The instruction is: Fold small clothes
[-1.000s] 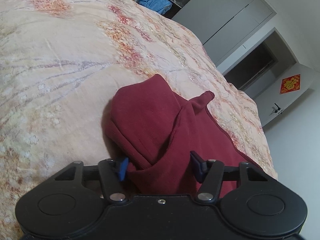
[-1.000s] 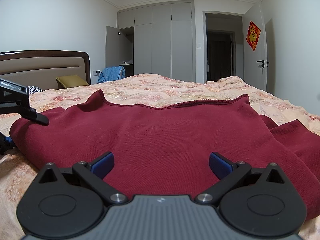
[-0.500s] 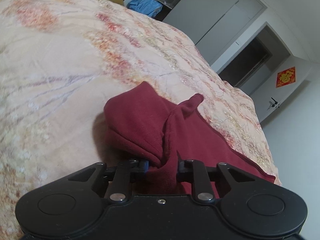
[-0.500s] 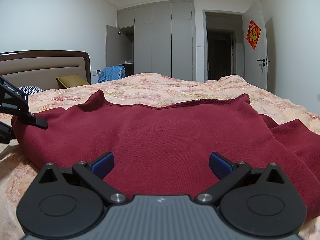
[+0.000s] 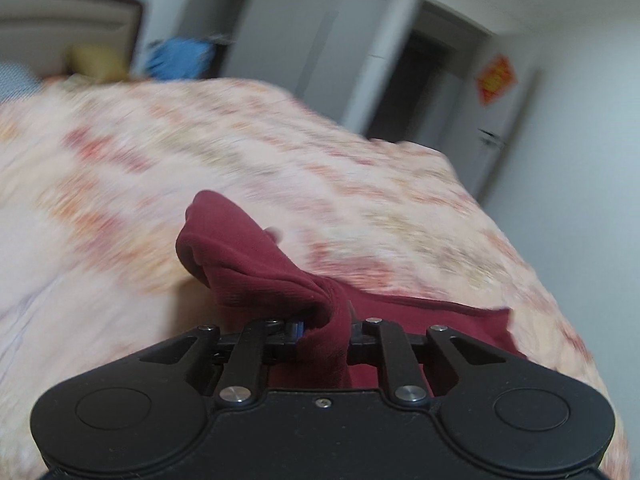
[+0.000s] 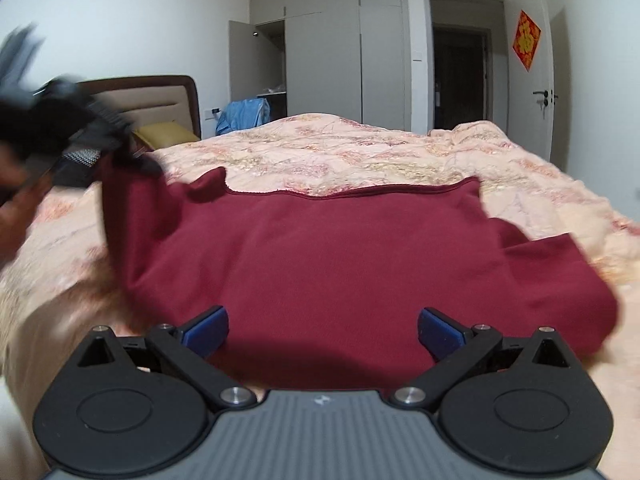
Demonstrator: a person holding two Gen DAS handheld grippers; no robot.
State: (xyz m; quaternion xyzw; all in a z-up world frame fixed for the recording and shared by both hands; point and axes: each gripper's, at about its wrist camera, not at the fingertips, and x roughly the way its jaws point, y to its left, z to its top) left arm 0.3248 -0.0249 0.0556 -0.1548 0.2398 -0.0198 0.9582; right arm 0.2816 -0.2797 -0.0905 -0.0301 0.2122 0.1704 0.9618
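Cloth is bunched between the left gripper [image 5: 325, 326], whose jaws are closing on the red top's [image 6: 360, 264] corner, likely to lift it and fold it over. The right gripper [image 6: 322, 330] hangs open just above the near edge, holding nothing. The top lies on the bed [image 6: 360, 152], longest from side to side.

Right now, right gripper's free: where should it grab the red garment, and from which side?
Probably the near hem of the red garment, straight ahead of the open right gripper, coming in low from the front. That edge lies flat on the bedspread; the left gripper already pinches a corner.
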